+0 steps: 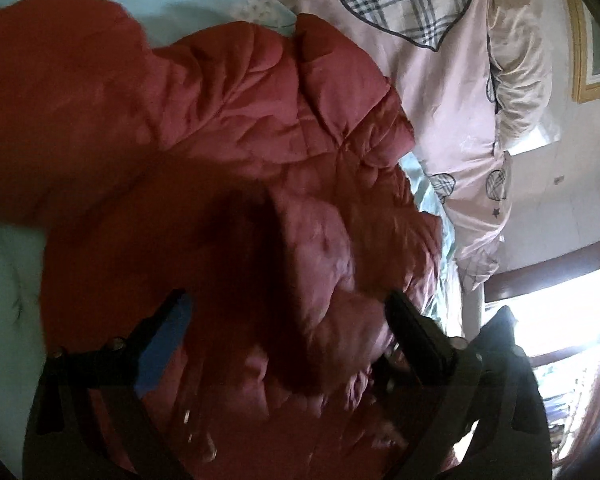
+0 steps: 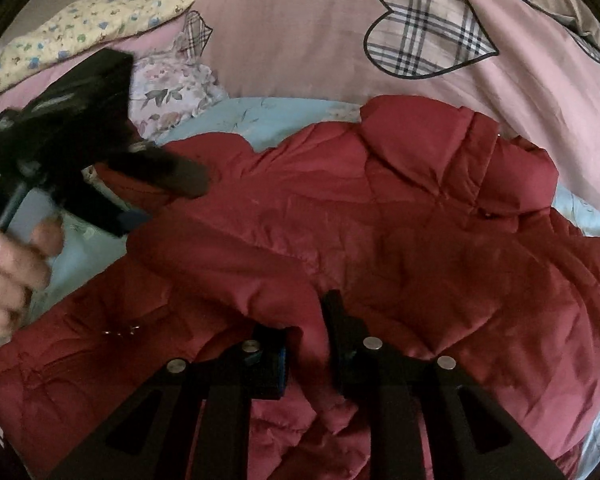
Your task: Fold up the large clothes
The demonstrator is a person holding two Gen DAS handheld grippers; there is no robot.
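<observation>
While pinching a fold of the red padded jacket (image 2: 380,216), keeps the right gripper (image 2: 306,344) nearly closed, probably to carry the fold over. Spreads the left gripper (image 1: 288,320) wide over the jacket's bulk, gripping nothing. Beyond the jacket, pink quilt (image 2: 300,32) crowding the blue sheet (image 2: 260,116).

A home bedroom: a pink duvet (image 2: 300,40) with plaid hearts fills the top of the frame, floral pillows (image 2: 100,12) upper left, a blue sheet (image 2: 260,116) mid-frame, a window (image 1: 556,312) lower right.
</observation>
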